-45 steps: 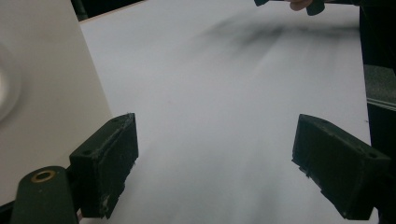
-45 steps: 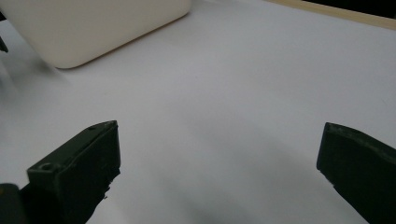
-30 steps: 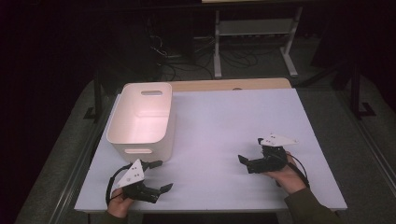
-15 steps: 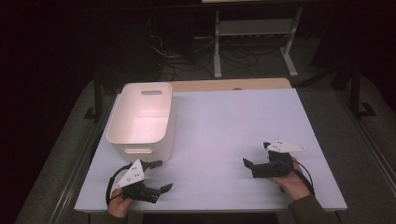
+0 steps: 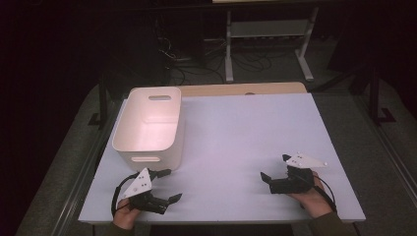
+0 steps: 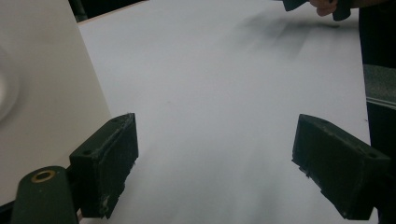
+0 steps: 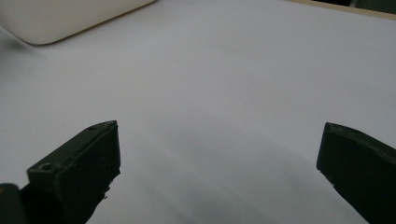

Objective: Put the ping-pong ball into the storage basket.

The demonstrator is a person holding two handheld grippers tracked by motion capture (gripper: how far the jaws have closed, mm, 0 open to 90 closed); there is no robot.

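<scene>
My left gripper (image 5: 172, 185) rests low on the white table (image 5: 246, 128) near its front left corner, just in front of a white plastic bin (image 5: 147, 123). Its jaws stand wide apart with nothing between them. In the left gripper view the gripper (image 6: 215, 140) is open over bare tabletop, with the bin's wall (image 6: 42, 88) close on the left. My right gripper (image 5: 273, 170) sits near the front right of the table, held by a hand and pointing left. In the right gripper view it (image 7: 219, 144) is open and empty, with the bin (image 7: 70, 14) far off.
The bin has a handle slot at each end, and its inside looks empty. A wooden strip (image 5: 241, 89) runs along the table's far edge. Beyond it stand a metal stand (image 5: 265, 39) and floor cables in the dark. The other hand (image 6: 327, 5) shows far off in the left gripper view.
My right gripper has drifted a little right and toward the table's near edge. The left gripper and the bin have stayed where they were.
</scene>
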